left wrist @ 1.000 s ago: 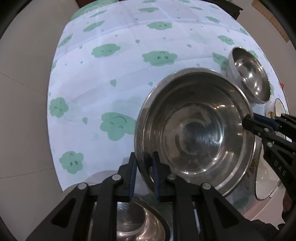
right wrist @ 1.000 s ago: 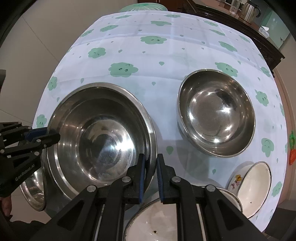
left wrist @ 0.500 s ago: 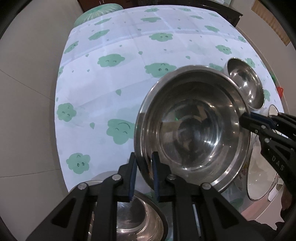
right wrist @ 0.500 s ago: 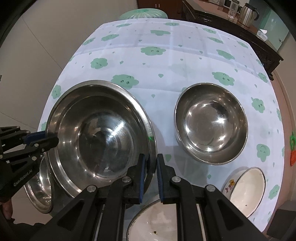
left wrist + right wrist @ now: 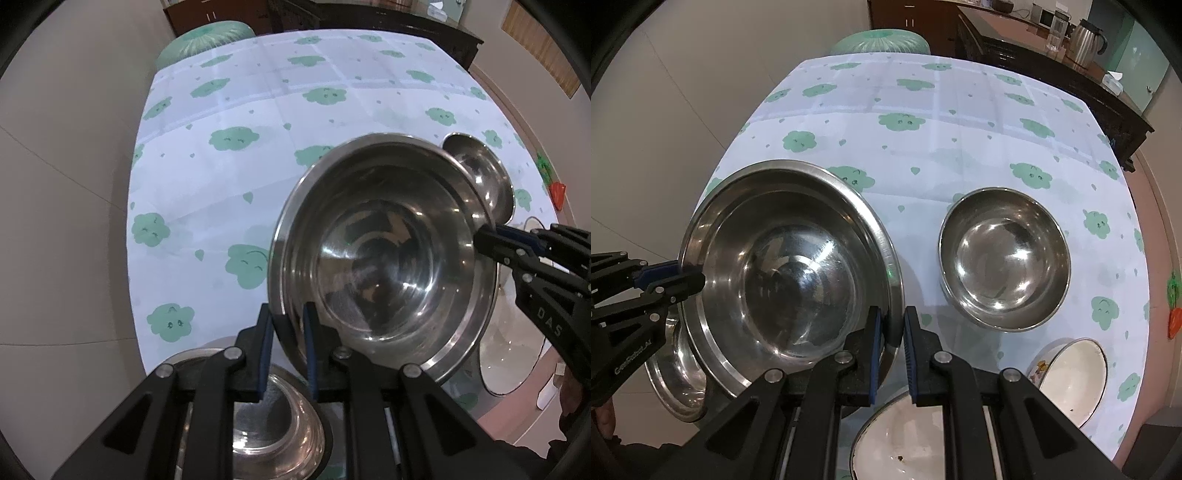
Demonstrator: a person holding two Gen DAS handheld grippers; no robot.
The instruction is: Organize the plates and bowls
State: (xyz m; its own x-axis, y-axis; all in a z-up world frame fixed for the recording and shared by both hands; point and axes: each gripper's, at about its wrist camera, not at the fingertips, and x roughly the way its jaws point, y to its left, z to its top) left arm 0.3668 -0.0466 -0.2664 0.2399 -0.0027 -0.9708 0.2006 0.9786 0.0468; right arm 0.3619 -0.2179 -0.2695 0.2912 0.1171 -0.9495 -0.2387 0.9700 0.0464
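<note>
Large steel bowl (image 5: 384, 254): held off the worktop (image 5: 258, 103), tilted, gripped on two opposite sides of its rim; near-left part of the scene.
Left gripper (image 5: 286, 347): fingers pinching the bowl's left rim, one inside, one outside.
Right gripper (image 5: 891, 350): fingers pinching the bowl's right rim, likewise astride it.
Second steel bowl (image 5: 1004, 258): upright on the worktop, right of the held bowl, apart from it.
Third steel bowl (image 5: 273, 424): at the near-left edge, below the held bowl, partly hidden by it and by the left gripper.
White enamel bowl (image 5: 1071, 376): near-right edge, printed decoration on its outer wall.
White enamel basin (image 5: 894, 439): nearest edge, under the right gripper, specks inside.
Worktop cover: pale cloth with green cloud faces.
Kettle (image 5: 1086, 35): on a dark sideboard, far right.
</note>
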